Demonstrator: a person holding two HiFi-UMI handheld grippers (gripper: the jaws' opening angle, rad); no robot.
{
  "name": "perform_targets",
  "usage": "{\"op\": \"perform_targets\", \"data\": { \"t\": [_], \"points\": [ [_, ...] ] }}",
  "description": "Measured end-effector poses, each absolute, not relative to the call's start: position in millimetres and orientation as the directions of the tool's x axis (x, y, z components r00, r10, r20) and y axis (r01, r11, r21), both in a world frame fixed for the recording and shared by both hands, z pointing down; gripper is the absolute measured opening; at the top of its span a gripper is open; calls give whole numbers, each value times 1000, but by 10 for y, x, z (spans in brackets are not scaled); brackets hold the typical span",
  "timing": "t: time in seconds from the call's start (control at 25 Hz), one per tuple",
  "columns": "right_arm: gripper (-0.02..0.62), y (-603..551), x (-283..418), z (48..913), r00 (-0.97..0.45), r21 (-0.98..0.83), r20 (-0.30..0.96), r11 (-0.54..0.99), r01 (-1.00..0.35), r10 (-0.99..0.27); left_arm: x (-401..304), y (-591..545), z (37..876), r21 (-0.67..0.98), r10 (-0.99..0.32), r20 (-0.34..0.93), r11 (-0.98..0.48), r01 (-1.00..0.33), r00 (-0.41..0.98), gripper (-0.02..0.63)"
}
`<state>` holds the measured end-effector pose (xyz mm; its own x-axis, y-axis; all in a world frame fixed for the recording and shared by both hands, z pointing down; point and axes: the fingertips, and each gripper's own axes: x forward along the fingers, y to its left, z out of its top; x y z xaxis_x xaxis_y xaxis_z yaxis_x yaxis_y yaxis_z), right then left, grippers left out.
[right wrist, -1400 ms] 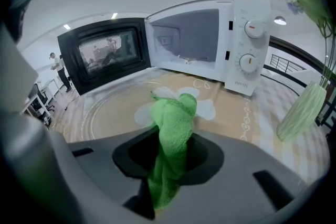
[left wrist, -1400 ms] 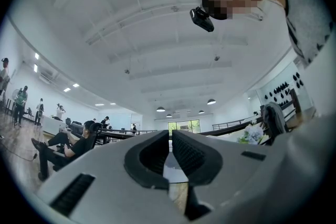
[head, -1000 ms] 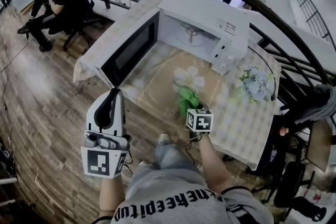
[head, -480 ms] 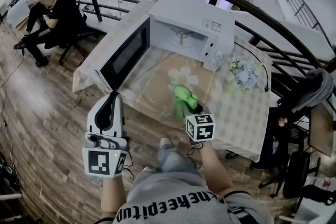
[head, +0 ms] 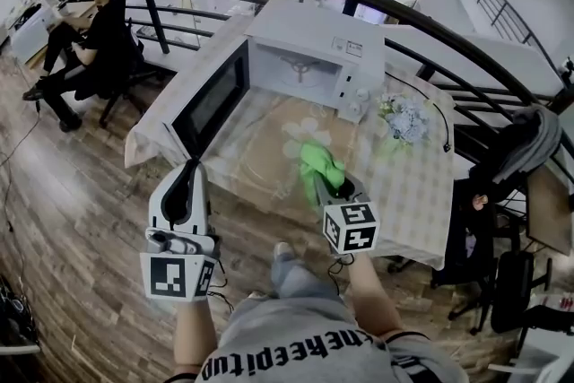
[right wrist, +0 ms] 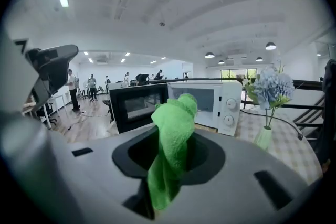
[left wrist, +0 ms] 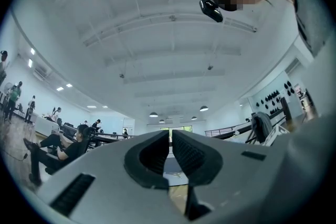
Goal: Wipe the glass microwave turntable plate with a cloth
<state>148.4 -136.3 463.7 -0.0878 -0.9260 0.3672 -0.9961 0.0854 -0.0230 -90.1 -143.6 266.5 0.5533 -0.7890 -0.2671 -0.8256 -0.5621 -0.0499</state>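
The glass turntable plate (head: 263,154) shows only as a faint round outline on the tablecloth in front of the white microwave (head: 316,52), whose door (head: 213,99) stands open to the left. My right gripper (head: 325,179) is shut on a green cloth (head: 319,161) and hangs above the table's near side, just right of the plate. In the right gripper view the cloth (right wrist: 174,131) bulges up out of the right gripper (right wrist: 170,150). My left gripper (head: 191,170) is shut and holds nothing, off the table's near edge over the floor; the left gripper (left wrist: 170,150) points up toward the ceiling.
A vase of pale blue flowers (head: 402,117) stands to the right of the microwave, and the flowers (right wrist: 271,89) show again in the right gripper view. A person (head: 99,22) sits on a chair at far left. A dark curved railing (head: 421,9) runs behind the table.
The right gripper with the cloth has drawn back toward me and slightly right, away from the plate. The left gripper has stayed where it was. The view has backed off from the table.
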Motion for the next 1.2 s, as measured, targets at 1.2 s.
{"op": "perform_targets", "data": {
  "t": [1.2],
  "points": [
    [107, -886, 1283, 3210, -131, 67, 26, 132, -989, -991, -1008, -1163, 2445, -79, -798, -287, -532, -843, 530, 20]
  ]
}}
